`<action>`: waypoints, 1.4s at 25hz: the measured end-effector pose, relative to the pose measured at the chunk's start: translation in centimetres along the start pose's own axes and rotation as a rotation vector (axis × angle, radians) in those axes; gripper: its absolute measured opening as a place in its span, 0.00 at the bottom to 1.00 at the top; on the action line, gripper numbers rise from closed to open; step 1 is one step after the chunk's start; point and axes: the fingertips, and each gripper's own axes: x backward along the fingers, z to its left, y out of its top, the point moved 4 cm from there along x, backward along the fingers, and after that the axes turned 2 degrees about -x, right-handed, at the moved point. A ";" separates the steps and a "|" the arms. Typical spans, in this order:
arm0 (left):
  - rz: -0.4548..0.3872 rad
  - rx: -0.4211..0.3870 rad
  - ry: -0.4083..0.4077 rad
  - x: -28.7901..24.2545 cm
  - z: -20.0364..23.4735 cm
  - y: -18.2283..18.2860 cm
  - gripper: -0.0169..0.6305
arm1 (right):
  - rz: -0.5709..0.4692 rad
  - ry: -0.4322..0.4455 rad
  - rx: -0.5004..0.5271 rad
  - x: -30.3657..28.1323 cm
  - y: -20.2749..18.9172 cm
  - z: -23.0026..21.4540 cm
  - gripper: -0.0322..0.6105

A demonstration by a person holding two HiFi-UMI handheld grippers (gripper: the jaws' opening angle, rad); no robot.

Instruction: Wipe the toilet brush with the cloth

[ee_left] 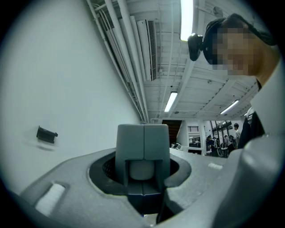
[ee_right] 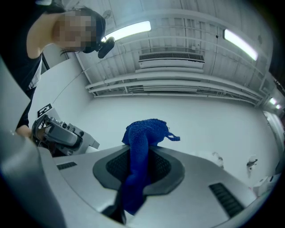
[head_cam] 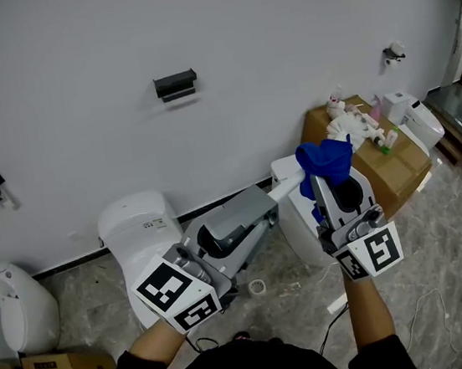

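Pinching the soft, limp cloth [ee_right: 143,133] in clenched jaws, right gripper [head_cam: 325,177] meets the stiff, light toilet brush [head_cam: 288,185], best held where jaws of left gripper [head_cam: 219,242] grasp its grey end.

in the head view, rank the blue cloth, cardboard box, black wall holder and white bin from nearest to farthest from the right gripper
1. blue cloth: clamped in the right gripper itself, bunched above its jaws.
2. cardboard box: just to its right.
3. black wall holder: higher up, to the left.
4. white bin: far left, low in the view.
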 end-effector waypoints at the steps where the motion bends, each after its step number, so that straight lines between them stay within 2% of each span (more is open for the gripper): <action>1: -0.001 0.001 0.000 0.0 -0.1 0.1 0.28 | 0.002 -0.003 0.003 0.0 0.0 -0.2 0.18; 21: 0.010 0.010 -0.004 0.7 -1.0 0.3 0.28 | 0.039 -0.088 0.031 1.1 -0.4 -3.3 0.18; 29: 0.010 0.056 -0.006 1.0 -1.0 0.7 0.28 | 0.045 -0.102 0.039 1.0 -0.4 -4.4 0.18; 35: 0.015 0.005 0.005 0.9 -1.2 0.9 0.28 | 0.054 -0.112 0.043 1.0 -0.7 -5.1 0.18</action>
